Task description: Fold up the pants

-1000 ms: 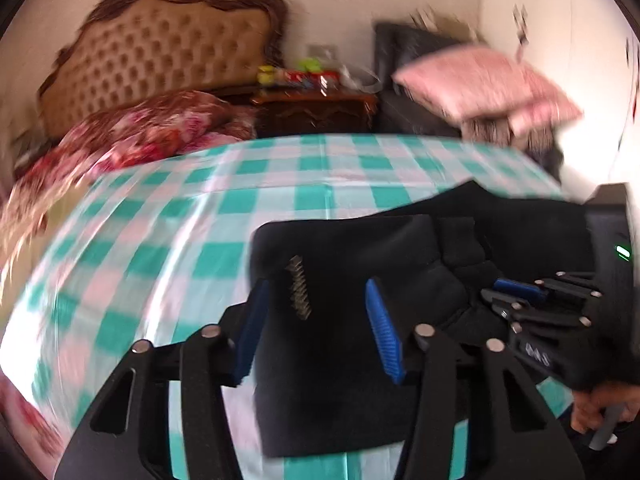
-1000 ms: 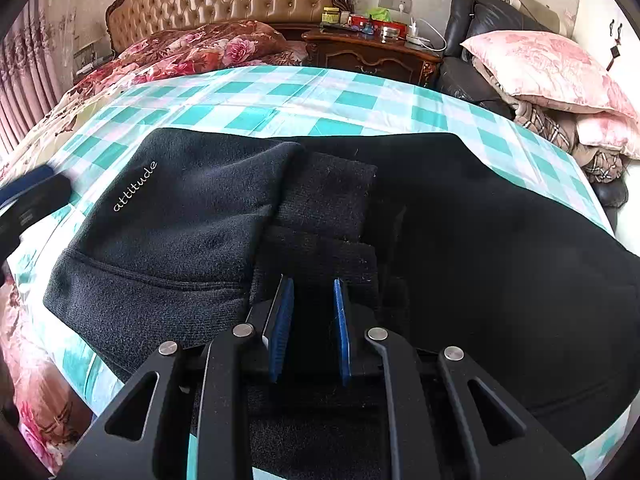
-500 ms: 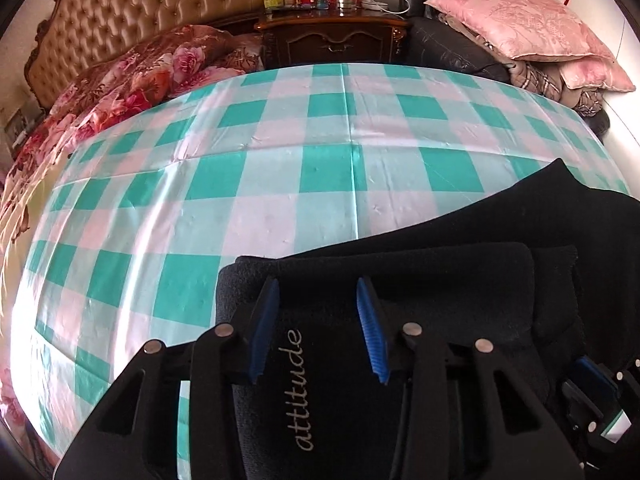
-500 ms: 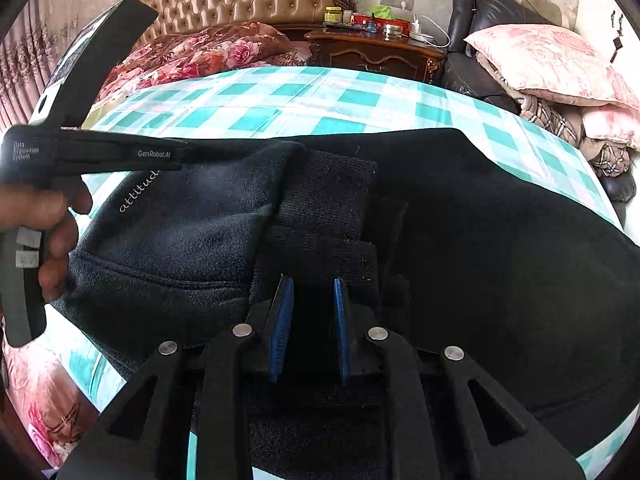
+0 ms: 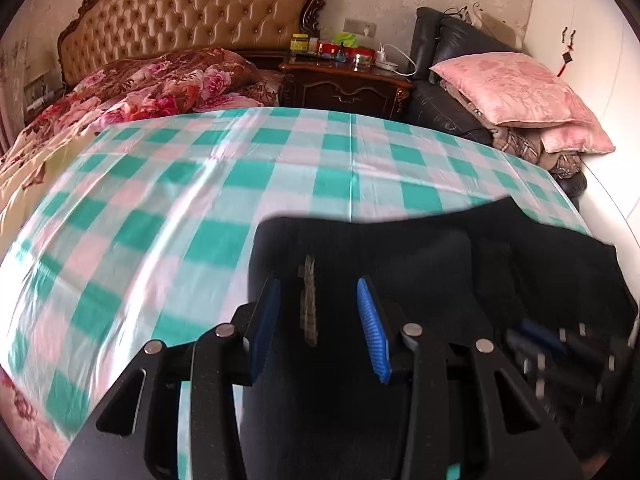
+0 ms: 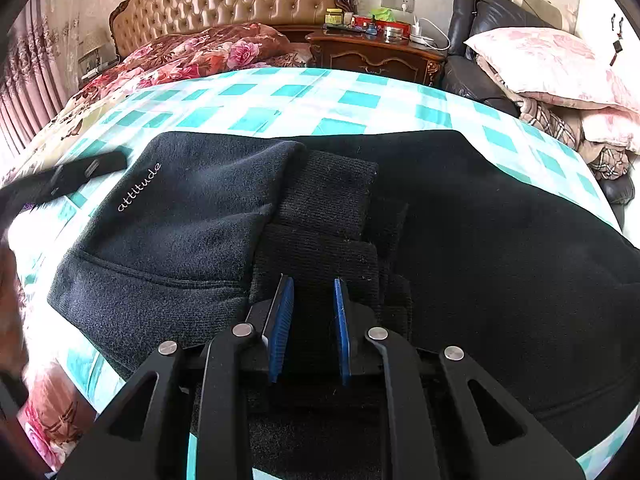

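Dark navy fleece pants [image 6: 480, 240] lie folded on the green-and-white checked cloth [image 6: 280, 100]; the top fold carries the word "attitude" [image 6: 140, 187] and two ribbed cuffs [image 6: 328, 204] lie in the middle. My right gripper [image 6: 314, 312] hovers low over the nearer cuff, its jaws a narrow gap apart with nothing between them. My left gripper [image 5: 316, 316] is open above the left part of the pants [image 5: 400, 280], blurred by motion. It shows in the right wrist view [image 6: 68, 176] at the far left edge.
A bed with a tufted headboard [image 5: 192, 20] and floral quilt [image 5: 160, 84] lies behind left. A dark wooden nightstand [image 5: 348, 84] with jars stands at the back. Pink pillows [image 5: 516, 92] are piled on a black chair at right.
My left gripper has pulled back and up from the "attitude" fold and swung left, with its jaws wider. My right gripper has not moved.
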`<control>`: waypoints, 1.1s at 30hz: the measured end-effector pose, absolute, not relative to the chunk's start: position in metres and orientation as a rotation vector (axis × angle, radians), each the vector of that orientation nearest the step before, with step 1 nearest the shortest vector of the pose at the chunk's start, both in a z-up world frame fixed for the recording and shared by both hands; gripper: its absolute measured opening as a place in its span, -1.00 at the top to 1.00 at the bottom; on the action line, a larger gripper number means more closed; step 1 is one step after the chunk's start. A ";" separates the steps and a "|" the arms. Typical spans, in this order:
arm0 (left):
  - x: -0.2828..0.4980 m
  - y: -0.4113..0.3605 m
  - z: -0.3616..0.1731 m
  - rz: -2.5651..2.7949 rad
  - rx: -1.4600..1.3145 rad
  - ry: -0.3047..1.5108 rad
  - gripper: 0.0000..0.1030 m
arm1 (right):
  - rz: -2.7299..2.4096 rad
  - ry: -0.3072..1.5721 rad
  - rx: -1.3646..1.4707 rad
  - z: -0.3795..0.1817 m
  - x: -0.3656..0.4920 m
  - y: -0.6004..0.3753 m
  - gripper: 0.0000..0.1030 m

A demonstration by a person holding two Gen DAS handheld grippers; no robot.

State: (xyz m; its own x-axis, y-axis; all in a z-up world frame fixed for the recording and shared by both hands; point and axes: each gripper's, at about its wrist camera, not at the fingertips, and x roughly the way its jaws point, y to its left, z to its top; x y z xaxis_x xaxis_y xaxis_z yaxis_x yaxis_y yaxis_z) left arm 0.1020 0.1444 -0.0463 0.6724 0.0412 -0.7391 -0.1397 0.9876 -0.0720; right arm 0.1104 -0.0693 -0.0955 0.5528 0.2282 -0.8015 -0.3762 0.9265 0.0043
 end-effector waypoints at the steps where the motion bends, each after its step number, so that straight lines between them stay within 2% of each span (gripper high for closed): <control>1: 0.090 0.143 -0.051 0.111 -0.112 0.832 0.20 | 0.361 0.919 -0.174 -0.096 0.110 -0.069 0.76; 5: 0.056 0.151 -0.068 0.143 -0.092 0.841 0.16 | 0.359 0.919 -0.176 -0.095 0.110 -0.069 0.76; 6: 0.051 0.157 -0.070 0.139 -0.122 0.840 0.03 | 0.356 0.918 -0.179 -0.095 0.110 -0.069 0.76; 9: 0.038 0.173 -0.075 0.123 -0.222 0.836 -0.16 | 0.351 0.919 -0.183 -0.096 0.110 -0.068 0.76; 13: 0.030 0.187 -0.085 0.060 -0.349 0.841 -0.18 | 0.351 0.918 -0.184 -0.095 0.110 -0.068 0.76; 16: 0.028 0.200 -0.098 -0.029 -0.548 0.846 -0.18 | 0.356 0.936 -0.179 -0.093 0.112 -0.069 0.76; 19: 0.026 0.201 -0.108 -0.049 -0.600 0.841 -0.20 | 0.334 0.970 -0.159 -0.077 0.122 -0.072 0.76; 21: 0.024 0.202 -0.110 -0.064 -0.620 0.829 -0.12 | 0.349 0.941 -0.171 -0.061 0.125 -0.068 0.76; 22: 0.023 0.200 -0.111 -0.083 -0.627 0.825 0.00 | 0.369 0.927 -0.179 -0.050 0.128 -0.062 0.76; 24: 0.024 0.198 -0.110 -0.077 -0.624 0.825 0.04 | 0.433 0.931 -0.177 -0.032 0.136 -0.046 0.76; 28: 0.022 0.192 -0.101 -0.062 -0.565 0.805 0.20 | 0.578 1.056 -0.191 -0.024 0.155 0.002 0.76; 33: 0.021 0.167 -0.084 0.016 -0.377 0.790 0.26 | 0.641 1.184 -0.329 -0.033 0.171 0.076 0.76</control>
